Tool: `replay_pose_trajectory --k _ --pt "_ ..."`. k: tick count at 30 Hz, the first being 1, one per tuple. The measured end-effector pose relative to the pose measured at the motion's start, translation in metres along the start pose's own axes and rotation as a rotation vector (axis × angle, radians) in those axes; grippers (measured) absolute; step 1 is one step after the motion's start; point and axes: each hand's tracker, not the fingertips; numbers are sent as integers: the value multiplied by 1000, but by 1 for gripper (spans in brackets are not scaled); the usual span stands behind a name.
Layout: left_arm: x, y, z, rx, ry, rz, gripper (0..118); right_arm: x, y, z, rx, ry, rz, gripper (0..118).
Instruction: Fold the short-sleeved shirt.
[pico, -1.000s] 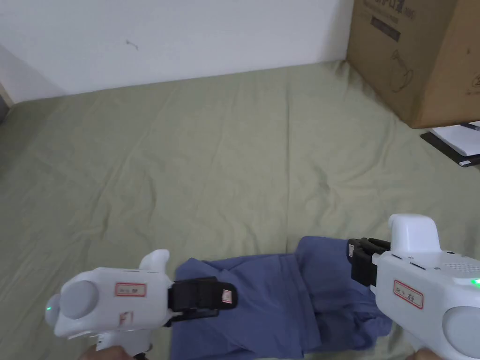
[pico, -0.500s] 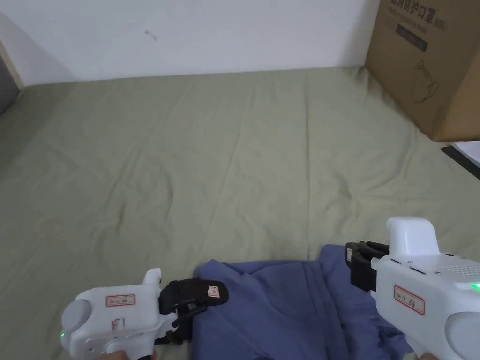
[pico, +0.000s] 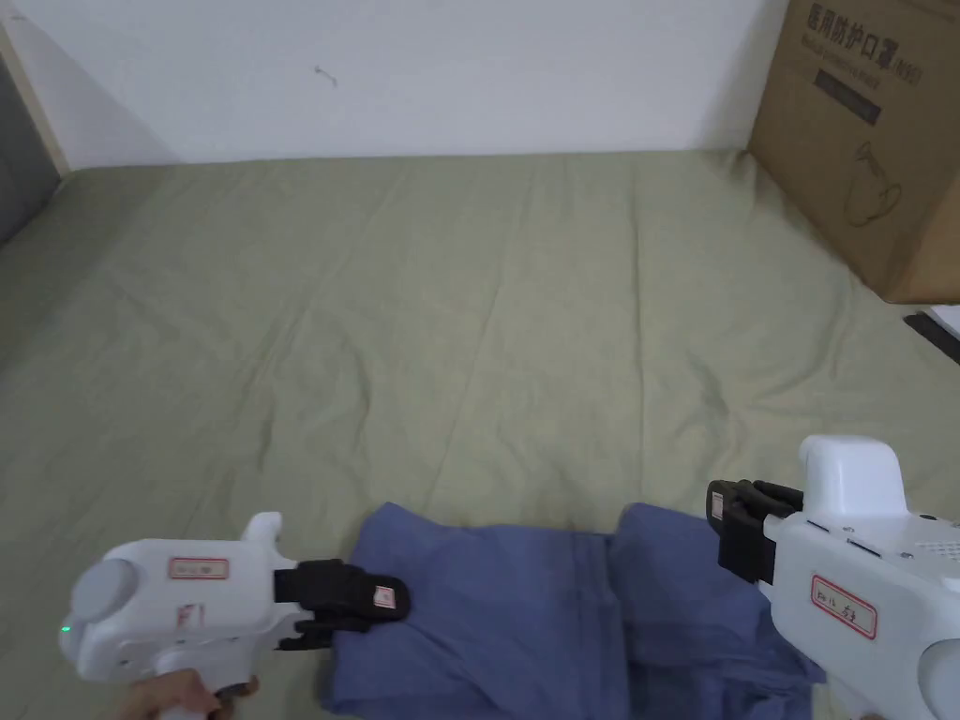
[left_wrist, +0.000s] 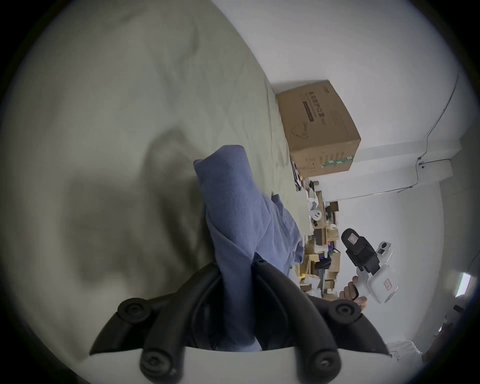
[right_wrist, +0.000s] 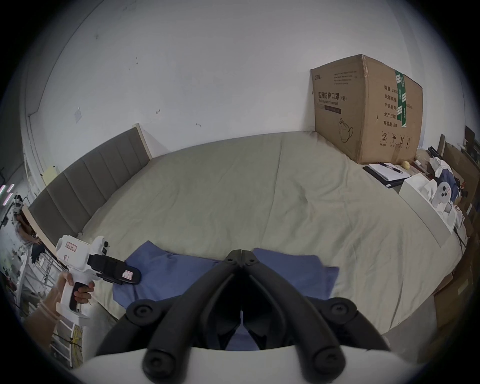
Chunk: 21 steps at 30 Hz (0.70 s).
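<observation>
Blue shirt (pico: 534, 614) lies part-folded at bed's (pico: 469, 309) near edge. Left claw (left_wrist: 235, 275) pinches its left edge; right claw (right_wrist: 241, 253) pressed together over shirt, prob. empty. Carry left edge across w/ steady tension, lay flat, align hems.

Head view looked down from above onto the bed (pico: 450, 309), facing the wall. Left gripper view sat low and rolled sideways, close to the sheet. Right gripper view faced the wall. All shared the cardboard box (pico: 872, 141).
</observation>
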Motion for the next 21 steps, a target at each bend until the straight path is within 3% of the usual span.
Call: replay_pose_trajectory --k 7,11,12,19,21 --pt "-34 7 106 113 226 10 8 -13 -5 -6 10 29 6 0" --pt "-12 -7 131 185 315 15 8 -15 -10 -9 2 59 -5 0" --pt "-31 -1 133 195 316 6 8 -15 -11 -9 0 63 -3 0" --pt "99 -10 79 145 508 -206 8 4 -14 -1 15 88 -23 0" --pt "128 -9 53 106 492 -309 8 15 -15 2 22 87 -38 0"
